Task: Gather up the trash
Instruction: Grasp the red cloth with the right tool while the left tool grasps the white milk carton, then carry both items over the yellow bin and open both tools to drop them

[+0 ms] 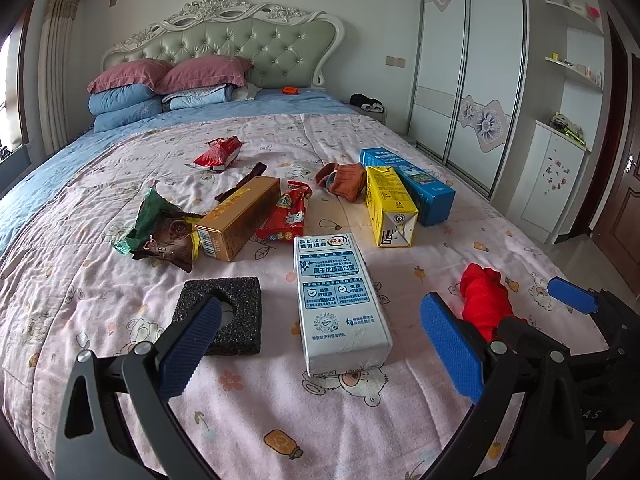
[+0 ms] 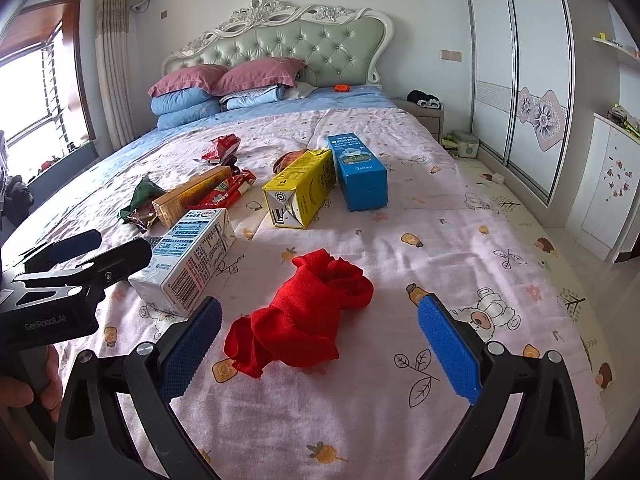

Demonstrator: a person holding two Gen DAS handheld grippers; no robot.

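Note:
Trash lies on a pink quilted bed. A white milk carton lies flat just ahead of my open, empty left gripper; it also shows in the right wrist view. A black foam block sits by my left finger. Further off lie a gold box, a yellow carton, a blue box, red wrappers and a green and brown wrapper. My right gripper is open and empty, with a crumpled red cloth between and ahead of its fingers.
An orange sock lies by the yellow carton. Pillows are stacked at the headboard. A wardrobe and white cabinet stand to the right of the bed. The bed edge and floor lie to the right.

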